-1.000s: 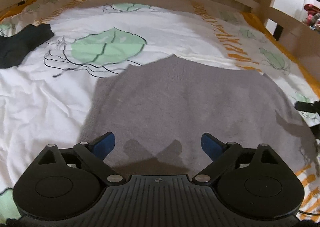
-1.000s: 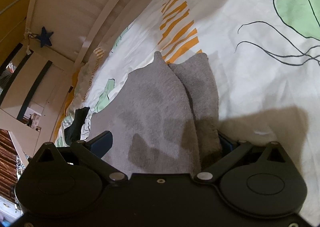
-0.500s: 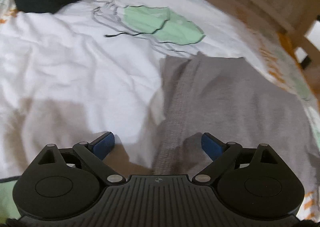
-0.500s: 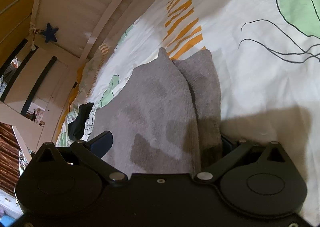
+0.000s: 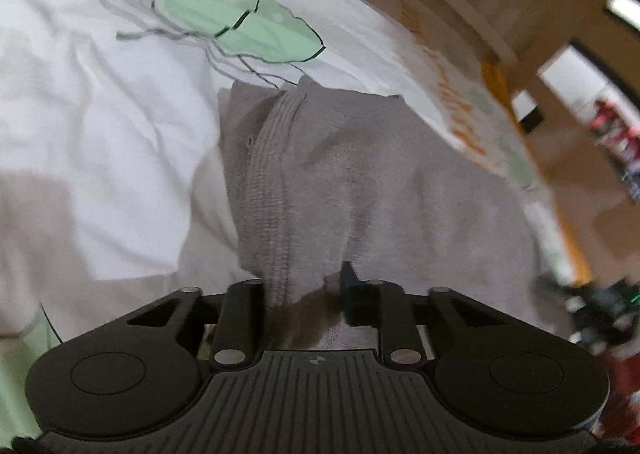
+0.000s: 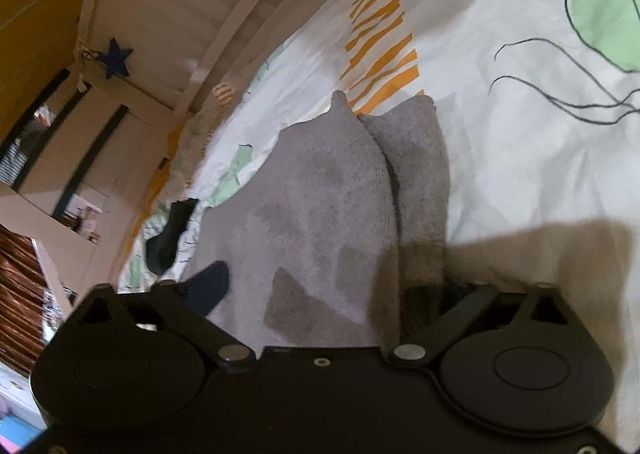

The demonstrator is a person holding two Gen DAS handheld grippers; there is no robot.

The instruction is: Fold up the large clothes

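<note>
A black garment [image 6: 170, 238] lies near the bedspread's [image 5: 100, 157] far-left edge. The left gripper [image 5: 306, 286] pinches the ribbed edge of the grey sweater [image 5: 380, 181], which lies folded on the bedspread. The right gripper [image 6: 332, 282] stands spread, fingers straddling the sweater's fold.

Home bedroom, bed with leaf-print duvet [image 6: 520, 157], slatted wooden bed frame [image 6: 224, 9], star ornament [image 6: 116, 58] hanging nearby

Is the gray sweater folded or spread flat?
Partly folded. The gray sweater has a sleeve lying beside its body, and its ribbed edge is doubled over.
</note>
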